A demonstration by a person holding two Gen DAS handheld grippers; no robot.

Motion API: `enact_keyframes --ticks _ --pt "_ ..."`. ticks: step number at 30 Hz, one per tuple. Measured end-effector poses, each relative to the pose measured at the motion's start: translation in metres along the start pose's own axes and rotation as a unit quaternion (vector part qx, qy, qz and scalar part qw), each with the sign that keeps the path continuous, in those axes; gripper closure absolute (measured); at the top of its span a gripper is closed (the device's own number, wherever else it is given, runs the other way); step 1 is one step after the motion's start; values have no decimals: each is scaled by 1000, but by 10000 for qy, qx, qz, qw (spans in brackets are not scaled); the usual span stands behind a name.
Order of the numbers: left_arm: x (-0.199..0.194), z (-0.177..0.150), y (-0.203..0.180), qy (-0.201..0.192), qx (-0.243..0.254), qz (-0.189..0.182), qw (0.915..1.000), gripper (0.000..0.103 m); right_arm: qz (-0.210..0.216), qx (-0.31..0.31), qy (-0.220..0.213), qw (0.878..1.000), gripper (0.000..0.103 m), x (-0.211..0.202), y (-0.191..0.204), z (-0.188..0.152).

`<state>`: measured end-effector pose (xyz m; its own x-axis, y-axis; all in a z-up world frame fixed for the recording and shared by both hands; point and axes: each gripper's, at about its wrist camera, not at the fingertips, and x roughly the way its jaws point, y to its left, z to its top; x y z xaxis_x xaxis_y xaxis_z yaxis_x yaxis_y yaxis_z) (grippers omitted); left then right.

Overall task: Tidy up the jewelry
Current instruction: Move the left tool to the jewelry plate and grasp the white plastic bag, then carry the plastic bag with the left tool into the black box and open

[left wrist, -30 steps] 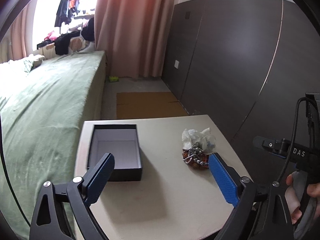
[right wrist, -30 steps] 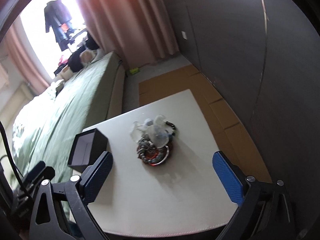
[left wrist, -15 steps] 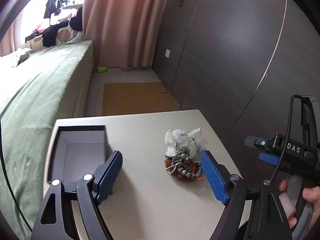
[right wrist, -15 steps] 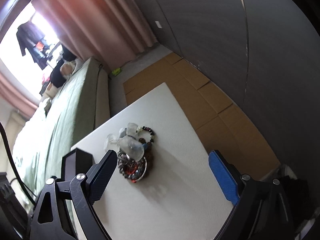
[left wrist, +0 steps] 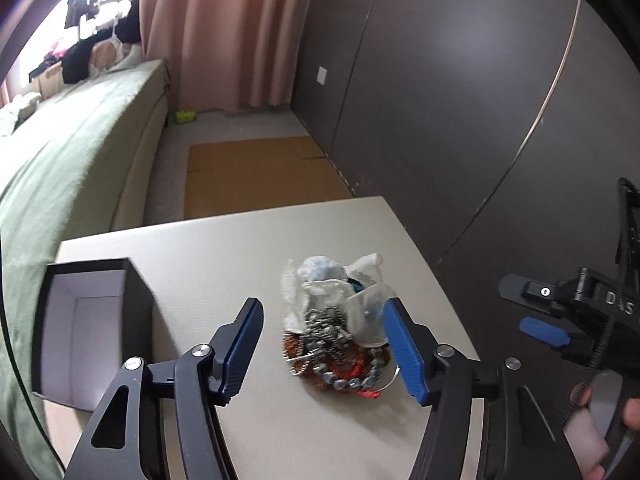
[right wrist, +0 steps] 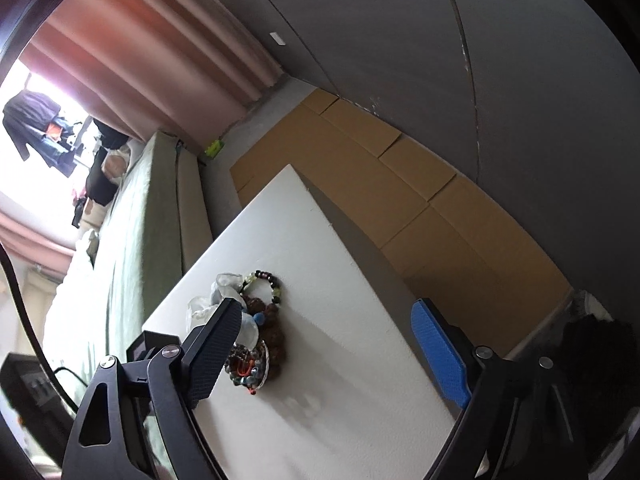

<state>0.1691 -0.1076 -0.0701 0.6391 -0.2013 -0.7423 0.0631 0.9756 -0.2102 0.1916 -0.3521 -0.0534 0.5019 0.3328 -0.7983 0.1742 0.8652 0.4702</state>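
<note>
A heap of bead bracelets and metal chains (left wrist: 336,344) lies on the pale table (left wrist: 224,256), with clear plastic bags (left wrist: 332,280) piled on its far side. My left gripper (left wrist: 324,346) hovers just over the heap, its jaws closing with the heap between the blue pads (left wrist: 404,354), which do not press on it. An open black box (left wrist: 88,320) with a pale lining stands to the left. In the right wrist view the heap (right wrist: 256,344) sits by the left finger of my right gripper (right wrist: 328,356), whose jaws are closing over bare table. A dark bead bracelet (right wrist: 270,284) lies at the heap's far edge.
A bed with a green cover (left wrist: 60,168) runs along the table's left side. Flat cardboard (left wrist: 260,176) lies on the floor beyond the table, below dark wall panels (left wrist: 460,100) and a pink curtain (left wrist: 224,32). A hand (left wrist: 592,420) holds the right gripper's handle at the right.
My left gripper has come forward and down over the jewelry heap and its jaws have narrowed. The right gripper has rolled and dropped, so the heap now sits by its left finger.
</note>
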Motion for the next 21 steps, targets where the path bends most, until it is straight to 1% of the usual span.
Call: enact_keyframes --ticks 5,7,9,11,13,14,15,16,17,18,21 --pt "16 1 -12 84 54 -13 9999 40 81 174 45 9998 15 -3 -11 3" --pt "22 2 -16 101 62 -24 9999 44 71 202 54 9998 15 -3 -12 4" --pt "28 1 -20 170 98 -12 9998 52 60 209 64 9997 15 -4 -12 3" --pt "31 -3 -20 223 149 -40 9996 57 66 183 74 9998 15 -3 -10 3" --pt "36 -4 -20 214 157 -18 9996 58 30 163 75 9998 15 -3 -9 2" --pt "38 -5 -19 204 116 -60 9997 61 20 168 71 9998 15 -2 -9 2" --pt "39 -5 -18 208 92 -109 9997 71 12 180 66 9998 15 -1 -9 2" --pt "41 -6 -17 232 83 -126 9996 77 3 199 57 9998 15 0 -8 2" --pt "42 -6 -16 258 92 -103 9996 88 -3 214 51 9998 15 0 -9 1" --pt "41 -7 -14 233 102 -77 9996 95 -11 220 55 9997 15 2 -8 1" --pt "31 -7 -9 12 66 92 9999 101 19 197 144 9997 16 8 -5 -1"
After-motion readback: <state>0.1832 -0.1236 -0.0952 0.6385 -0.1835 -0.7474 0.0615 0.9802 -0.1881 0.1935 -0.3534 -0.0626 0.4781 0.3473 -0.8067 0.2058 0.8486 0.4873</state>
